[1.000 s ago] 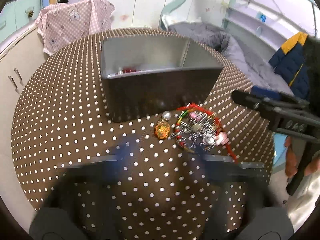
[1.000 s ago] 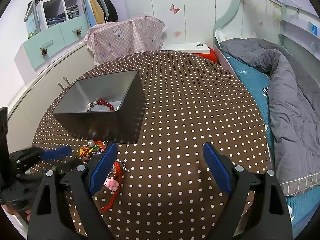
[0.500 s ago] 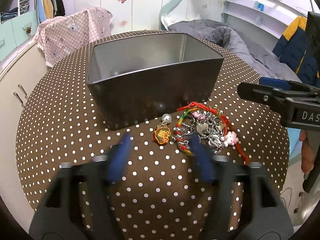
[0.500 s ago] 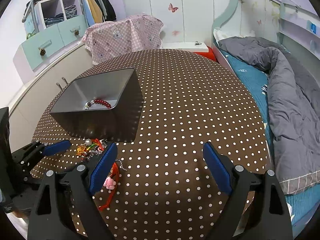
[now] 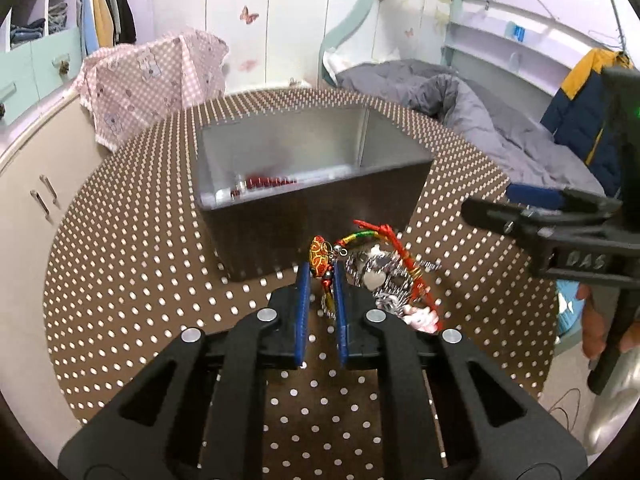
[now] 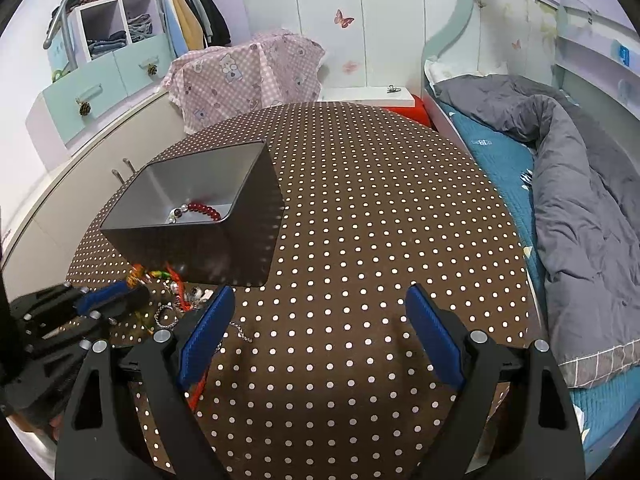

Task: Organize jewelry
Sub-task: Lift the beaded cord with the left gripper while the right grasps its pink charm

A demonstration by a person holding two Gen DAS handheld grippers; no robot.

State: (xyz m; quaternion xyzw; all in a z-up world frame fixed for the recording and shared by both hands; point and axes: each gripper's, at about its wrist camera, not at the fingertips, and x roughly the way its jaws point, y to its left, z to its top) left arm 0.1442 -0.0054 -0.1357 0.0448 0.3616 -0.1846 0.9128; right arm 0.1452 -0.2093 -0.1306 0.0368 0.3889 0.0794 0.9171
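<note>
A small orange-red charm (image 5: 319, 256) stands upright between the blue pads of my left gripper (image 5: 320, 270), whose jaws are closing and press on it. Right beside it lies a tangle of jewelry (image 5: 384, 276): red cord, a multicoloured braid, silver pieces and a pink figure. Just behind stands a grey open box (image 5: 320, 216) holding a red bead bracelet (image 5: 268, 181). In the right wrist view my right gripper (image 6: 320, 292) hovers open over bare tablecloth, with the box (image 6: 240, 240), the beads (image 6: 204, 210) and the tangle (image 6: 180, 296) to its left, next to the left gripper (image 6: 120, 294).
The round table (image 6: 380, 220) has a brown cloth with white dots. A bed with a grey duvet (image 6: 580, 184) runs along its right side. A pink checked cloth (image 6: 248, 76) and low cabinets (image 6: 100, 76) stand behind and to the left.
My left gripper's jaws went from wide open to closed on the orange-red charm, which now stands up off the cloth. The right gripper has kept still and open.
</note>
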